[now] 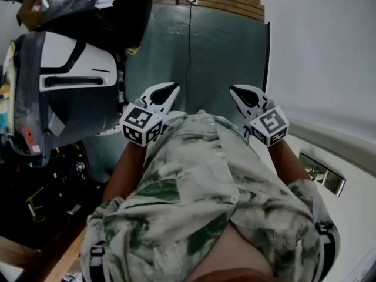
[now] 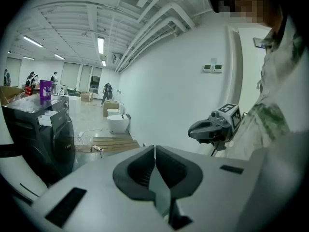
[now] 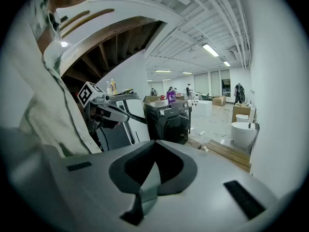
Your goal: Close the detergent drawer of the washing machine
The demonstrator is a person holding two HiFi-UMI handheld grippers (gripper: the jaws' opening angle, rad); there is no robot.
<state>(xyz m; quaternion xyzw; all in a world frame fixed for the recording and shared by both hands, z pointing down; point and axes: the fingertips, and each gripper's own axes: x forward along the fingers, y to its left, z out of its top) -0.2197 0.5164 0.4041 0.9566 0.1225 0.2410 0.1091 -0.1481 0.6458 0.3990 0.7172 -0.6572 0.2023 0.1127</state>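
Both grippers are held level with the person's chest, pointing forward and slightly down. The left gripper has its jaws pressed together with nothing between them. The right gripper is likewise fully closed and empty.

The washing machine is a dark front-loader that stands on the floor, well apart from both grippers, with a purple bottle on its top. Its detergent drawer is too small to make out, so how far it stands open cannot be told.

Probable faults from here:
- A cable lies across the floor, and wooden boards lie near the machine. Either can catch a foot on the approach.
- Closed jaw tips offer a narrow contact. An off-centre push can skew the drawer and jam it.
- A glancing push can slip off the drawer front.
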